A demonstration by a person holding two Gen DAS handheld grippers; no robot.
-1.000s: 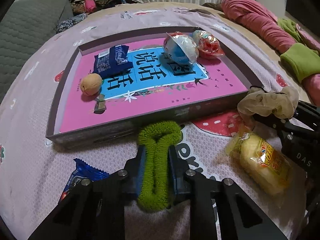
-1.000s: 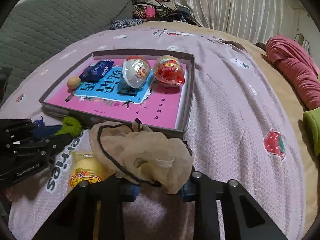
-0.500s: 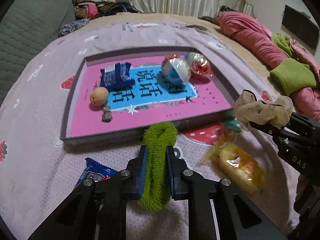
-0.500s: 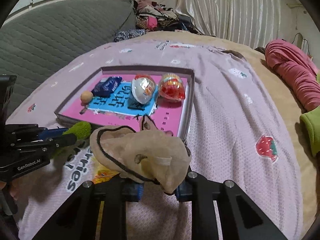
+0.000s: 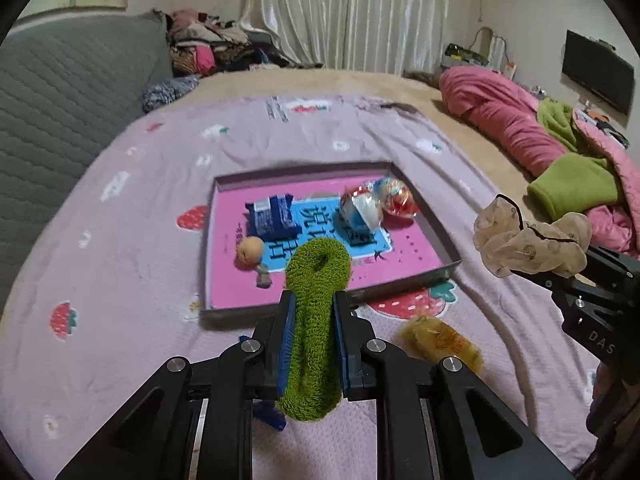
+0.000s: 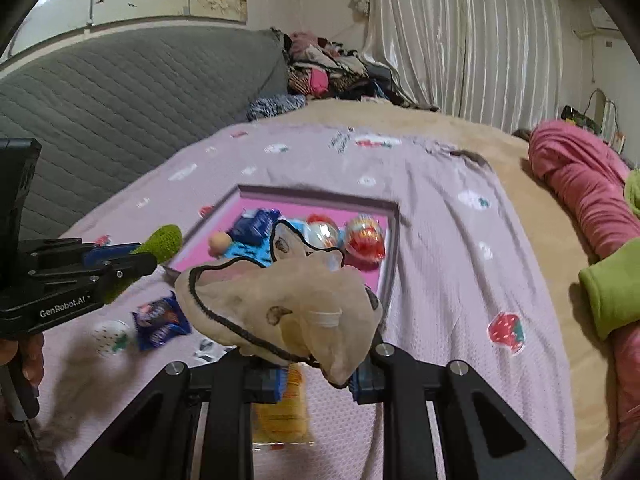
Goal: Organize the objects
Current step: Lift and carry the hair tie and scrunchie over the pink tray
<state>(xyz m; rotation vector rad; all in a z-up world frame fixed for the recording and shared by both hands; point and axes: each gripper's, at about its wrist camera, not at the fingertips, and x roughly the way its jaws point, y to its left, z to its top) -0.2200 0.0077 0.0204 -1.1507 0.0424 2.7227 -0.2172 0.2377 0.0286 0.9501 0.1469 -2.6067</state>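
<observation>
On the lilac bedspread [image 5: 132, 248], we see a shallow grey tray [image 5: 440, 236] with a pink printed floor, lying toward the far side of the work area. Our left gripper [image 5: 314, 304] is pinching a green scrunchie [image 5: 316, 320] between its blue pads [image 5: 287, 340]; the looped end stands above the fingertips, in front of the near tray wall. Our right gripper [image 6: 312, 368] clamps a beige scrunchie [image 6: 280, 300] with black trim, whose fabric hides the fingertips; in the left view it hangs at the right, above the bedspread and clear of the tray.

Inside the tray we see a blue packet [image 5: 272, 218] at far left, a small ball [image 5: 251, 249] near it, a small brown item [image 5: 263, 278] just nearer, and two clear capsules [image 5: 374, 206] at far right, touching each other.

Outside the tray, a yellow packet [image 5: 440, 340] lies on the bedspread near the right corner, and another blue packet [image 6: 162, 322] lies at near left. A grey sofa [image 6: 120, 88] stands at far left; pink bedding [image 5: 508, 124] lies at right.
</observation>
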